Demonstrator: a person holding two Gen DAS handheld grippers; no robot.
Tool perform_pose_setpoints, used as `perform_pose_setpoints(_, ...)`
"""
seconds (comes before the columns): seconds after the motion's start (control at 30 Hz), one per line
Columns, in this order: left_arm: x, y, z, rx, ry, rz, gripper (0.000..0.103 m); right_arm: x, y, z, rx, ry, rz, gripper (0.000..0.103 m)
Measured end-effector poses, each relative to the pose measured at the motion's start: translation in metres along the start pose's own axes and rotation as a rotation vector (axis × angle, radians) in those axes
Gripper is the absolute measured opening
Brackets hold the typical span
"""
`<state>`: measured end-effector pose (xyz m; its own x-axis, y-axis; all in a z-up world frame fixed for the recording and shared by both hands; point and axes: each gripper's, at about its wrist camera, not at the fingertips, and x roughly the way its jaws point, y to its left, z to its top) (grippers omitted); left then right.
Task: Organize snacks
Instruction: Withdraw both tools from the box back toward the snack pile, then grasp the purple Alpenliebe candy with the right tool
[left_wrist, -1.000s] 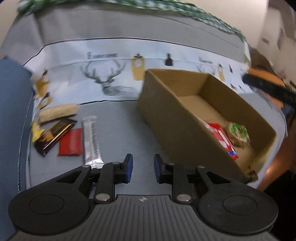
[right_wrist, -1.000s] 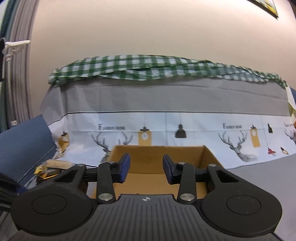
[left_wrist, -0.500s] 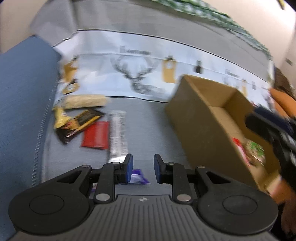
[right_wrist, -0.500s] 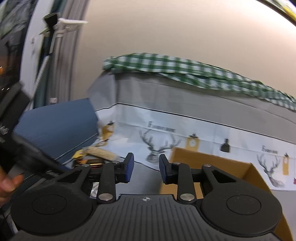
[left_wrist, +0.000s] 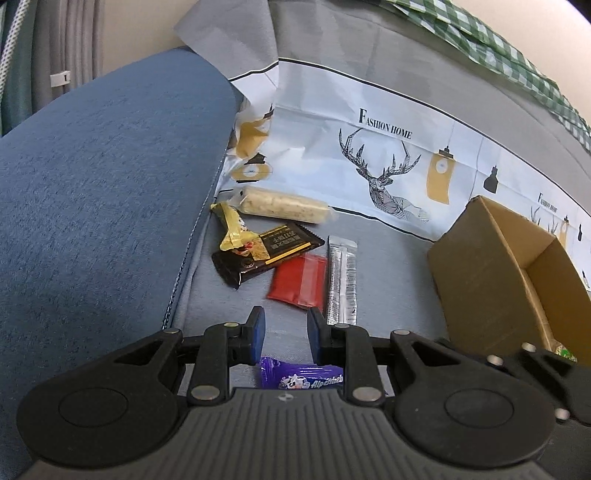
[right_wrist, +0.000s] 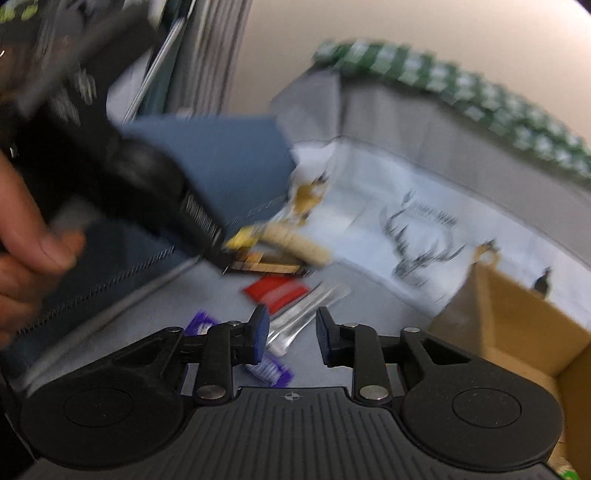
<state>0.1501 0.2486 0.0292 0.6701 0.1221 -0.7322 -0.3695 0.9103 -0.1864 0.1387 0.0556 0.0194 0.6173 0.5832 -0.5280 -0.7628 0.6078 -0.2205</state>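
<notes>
Both grippers are swinging from the box (left_wrist: 495, 273) to the loose snacks, left gripper (left_wrist: 283, 334) and right gripper (right_wrist: 291, 334) narrowly parted, empty, right just narrowed

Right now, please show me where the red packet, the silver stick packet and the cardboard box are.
red packet (left_wrist: 298, 282), left wrist view, middle of its flat face.
silver stick packet (left_wrist: 342, 280), left wrist view, middle of its length.
cardboard box (left_wrist: 480, 273), left wrist view, outer side wall.

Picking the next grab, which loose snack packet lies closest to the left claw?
The purple candy packet, right under the left claw; the others lie farther ahead.
</notes>
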Motion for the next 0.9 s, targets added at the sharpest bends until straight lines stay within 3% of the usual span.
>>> perform_pose_setpoints(0.23,0.000,0.001,-0.001,-0.010,0.001,0.000,0.027,0.055,0.025,-0.005,-0.115,0.100,0.062,0.060)
perform_pose_setpoints(0.5,0.002,0.003,0.000,-0.009,0.008,-0.010,0.028,0.086,0.039,-0.011,-0.170,0.168,0.126,0.063)
perform_pose_setpoints(0.53,0.002,0.003,0.000,-0.010,0.009,-0.010,0.028,0.087,0.037,-0.010,-0.156,0.176,0.135,0.061)
perform_pose_setpoints(0.6,0.002,0.003,0.001,-0.013,0.008,-0.013,0.028,0.086,0.032,-0.009,-0.130,0.192,0.154,0.045)
perform_pose_setpoints(0.67,0.002,0.002,0.001,-0.015,0.007,-0.012,0.028,0.083,0.030,-0.009,-0.133,0.198,0.160,0.018)
perform_pose_setpoints(0.9,0.002,0.002,-0.001,-0.022,0.012,-0.031,0.028,0.053,0.013,-0.010,-0.051,0.207,0.156,0.016)
